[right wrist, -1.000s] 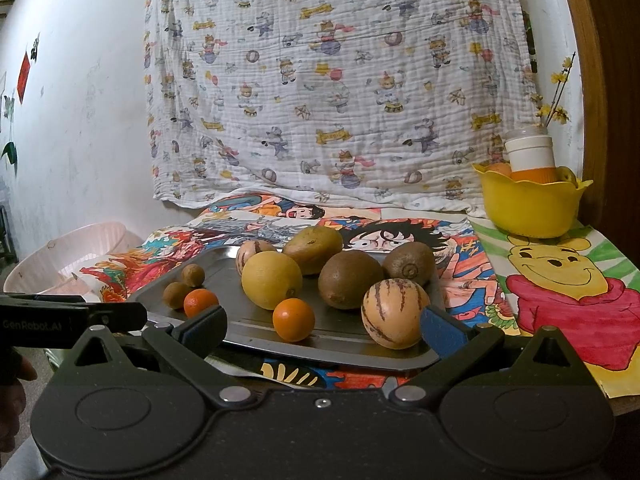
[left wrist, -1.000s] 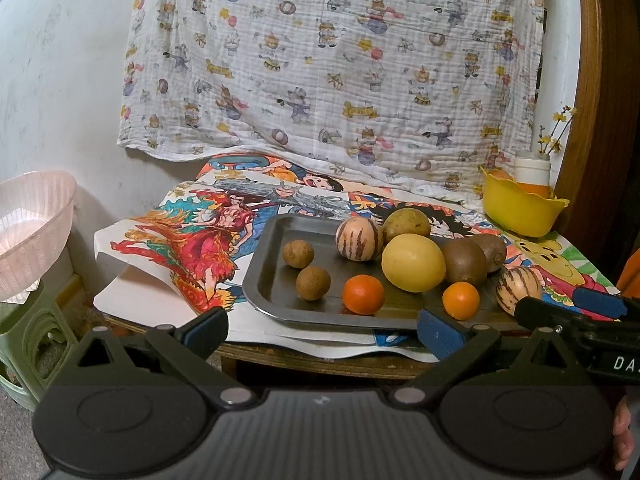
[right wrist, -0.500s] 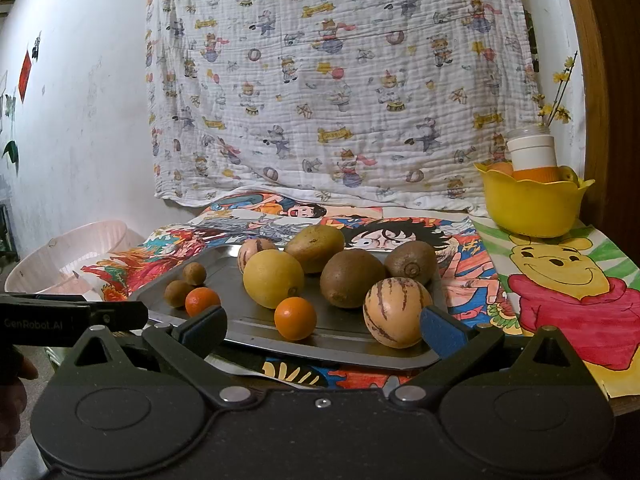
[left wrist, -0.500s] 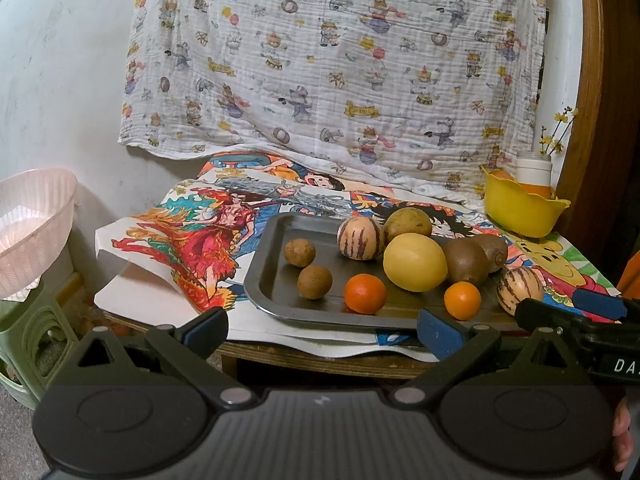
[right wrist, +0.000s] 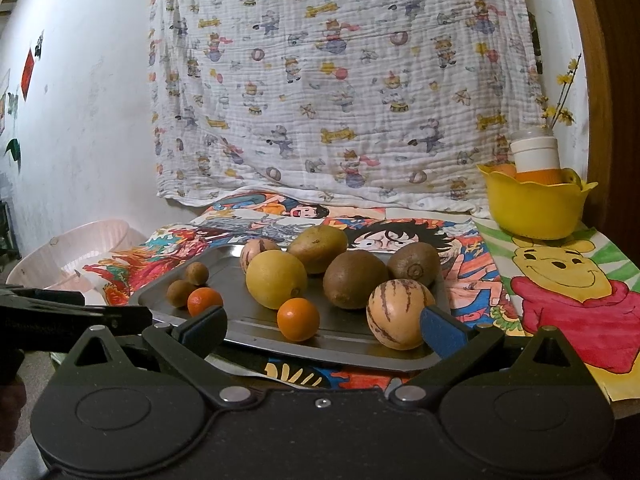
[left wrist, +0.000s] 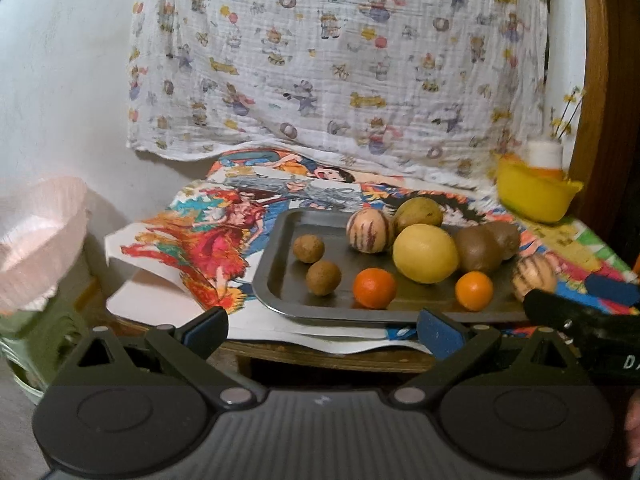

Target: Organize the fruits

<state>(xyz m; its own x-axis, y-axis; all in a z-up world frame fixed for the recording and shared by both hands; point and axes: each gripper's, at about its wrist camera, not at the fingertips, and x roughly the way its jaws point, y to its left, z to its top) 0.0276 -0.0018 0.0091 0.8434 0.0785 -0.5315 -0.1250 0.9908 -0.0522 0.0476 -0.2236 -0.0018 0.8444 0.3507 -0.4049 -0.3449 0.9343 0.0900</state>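
Your left gripper (left wrist: 322, 326) wide and empty, tray (left wrist: 280, 240) of fruits just ahead, your right gripper (right wrist: 323, 326) wide too, striped melon (right wrist: 398, 314) by its right finger, orange (right wrist: 298, 319) between its fingers.

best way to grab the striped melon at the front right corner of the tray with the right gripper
Take the striped melon across its widest middle, the right gripper coming level from the front tray edge. It is roundish and sits nearest that edge, clear in front, with kiwis close behind, so a front approach with the open jaws either side looks safest.
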